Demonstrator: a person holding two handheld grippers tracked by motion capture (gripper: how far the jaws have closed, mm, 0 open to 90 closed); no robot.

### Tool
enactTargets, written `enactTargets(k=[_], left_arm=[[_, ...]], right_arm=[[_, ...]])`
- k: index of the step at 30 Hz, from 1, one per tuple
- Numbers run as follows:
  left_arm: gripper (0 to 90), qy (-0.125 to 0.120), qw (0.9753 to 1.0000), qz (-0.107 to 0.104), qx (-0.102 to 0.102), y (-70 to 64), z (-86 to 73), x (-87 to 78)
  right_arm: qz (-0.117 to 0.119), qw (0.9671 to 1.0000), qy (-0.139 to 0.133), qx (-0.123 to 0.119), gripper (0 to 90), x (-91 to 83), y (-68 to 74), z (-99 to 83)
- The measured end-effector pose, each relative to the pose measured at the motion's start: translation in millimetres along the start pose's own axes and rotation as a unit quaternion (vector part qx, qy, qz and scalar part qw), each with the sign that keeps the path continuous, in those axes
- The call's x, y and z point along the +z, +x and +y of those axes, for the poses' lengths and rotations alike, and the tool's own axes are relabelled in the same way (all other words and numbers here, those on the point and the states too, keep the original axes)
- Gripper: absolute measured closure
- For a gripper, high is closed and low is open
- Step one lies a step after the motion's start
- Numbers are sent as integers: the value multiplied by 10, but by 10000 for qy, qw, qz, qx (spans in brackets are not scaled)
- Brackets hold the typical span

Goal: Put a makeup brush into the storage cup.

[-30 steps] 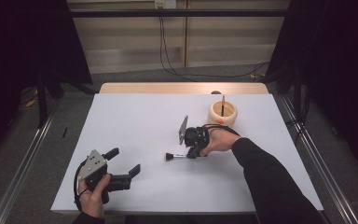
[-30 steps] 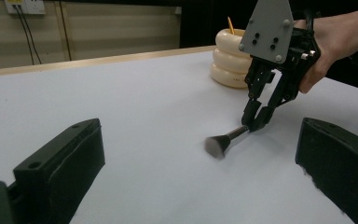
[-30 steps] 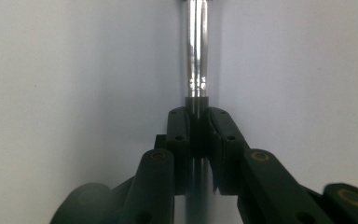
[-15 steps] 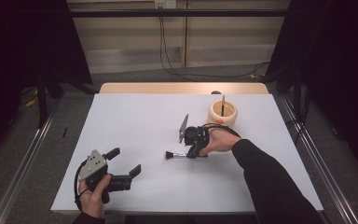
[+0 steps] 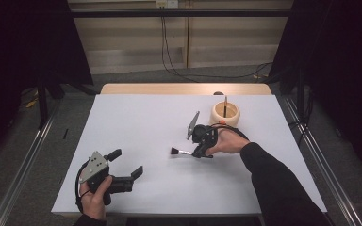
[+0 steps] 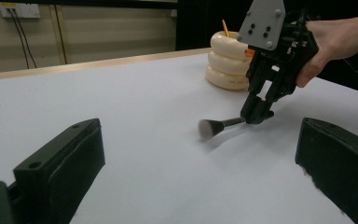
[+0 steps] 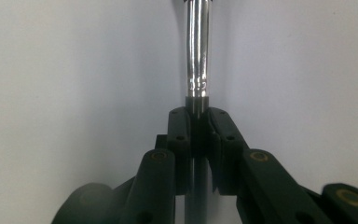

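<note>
the right gripper (image 5: 199, 151) sits near the middle of the white table (image 5: 136, 122), its jaws pinched tight on the handle of a small makeup brush (image 5: 181, 151); in the right gripper view the chrome ferrule of the brush (image 7: 198, 51) runs straight out from between the closed tips. the brush lies low on the table, its bristle head pointing away from the cream ringed holder (image 5: 225, 113), which stands just behind the right gripper and close to the table's far edge. inside that holder a thin stick (image 5: 225, 104) stands upright. from the holder toward the table's left edge the surface is bare white. the left gripper (image 5: 125, 163) rests well apart from the holder, near the front edge, its jaws spread wide and holding nothing.
</note>
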State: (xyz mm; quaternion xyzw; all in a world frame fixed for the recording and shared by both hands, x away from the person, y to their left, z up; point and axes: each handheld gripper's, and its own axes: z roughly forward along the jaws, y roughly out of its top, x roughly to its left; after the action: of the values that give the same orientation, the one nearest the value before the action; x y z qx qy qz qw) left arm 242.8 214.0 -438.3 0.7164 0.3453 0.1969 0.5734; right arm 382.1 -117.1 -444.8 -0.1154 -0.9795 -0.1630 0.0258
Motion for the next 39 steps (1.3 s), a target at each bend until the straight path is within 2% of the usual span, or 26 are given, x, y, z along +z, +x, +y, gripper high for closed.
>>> enactTargets(k=[2, 4, 5, 6, 7, 10, 11, 12, 13, 16, 19, 23, 24, 29, 31, 34, 37, 39], left_arm=[[12, 0, 10000, 6, 9, 2, 1, -4], [12, -11, 10000, -8, 0, -1, 0, -2], [11, -3, 10000, 6, 3, 0, 0, -2], [12, 0, 10000, 22, -5, -2, 0, -2], [12, -22, 10000, 2, -33, -3, 0, 1], [12, -14, 10000, 14, -9, -3, 1, -4], [12, -16, 10000, 13, -12, -4, 2, -5], [12, -19, 10000, 11, -14, -3, 1, -5], [12, -10, 10000, 32, -15, -4, 2, -4], [12, 5, 10000, 8, 19, -4, 3, -3], [12, 15, 10000, 27, 25, -5, 3, 2], [13, -1, 10000, 27, 24, -9, 5, 0], [11, -2, 10000, 75, 24, -12, 6, -3], [12, -20, 10000, 51, -3, -7, 5, -5], [12, -10, 10000, 48, -1, -8, 5, -2], [12, -16, 10000, 66, -10, -12, 5, -3], [12, -1, 10000, 18, 20, -13, 5, 1], [12, -4, 10000, 29, 15, -18, 6, 5]], right_arm=[[43, 9999, -106, 46, 802, -21, -2, -22], [80, 9994, -279, 203, 802, -37, -16, -51], [85, 9993, -324, 183, 802, -41, -20, -56], [57, 9989, -338, 324, 802, -52, -5, -57], [89, 9989, -342, 311, 802, -62, -3, -57], [-16, 9977, -547, 390, 802, -110, 0, -65], [-158, 9968, -685, 376, 802, -133, 1, -69], [-148, 9962, -779, 349, 802, -150, 0, -76], [-249, 9944, -980, 293, 802, -169, 4, -84], [-337, 9921, -1163, 328, 802, -205, 11, -123], [-306, 9906, -1267, 422, 802, -219, 20, -166], [-366, 9869, -1498, 469, 801, -219, 38, -220], [-387, 9856, -1555, 538, 801, -220, 49, -237], [-465, 9775, -1924, 730, 801, -285, 68, -301], [-543, 9747, -2029, 762, 801, -311, 77, -321], [-506, 9706, -2214, 793, 801, -328, 81, -374], [-521, 9678, -2357, 709, 801, -331, 122, -415], [-556, 9647, -2448, 790, 802, -338, 142, -449]])
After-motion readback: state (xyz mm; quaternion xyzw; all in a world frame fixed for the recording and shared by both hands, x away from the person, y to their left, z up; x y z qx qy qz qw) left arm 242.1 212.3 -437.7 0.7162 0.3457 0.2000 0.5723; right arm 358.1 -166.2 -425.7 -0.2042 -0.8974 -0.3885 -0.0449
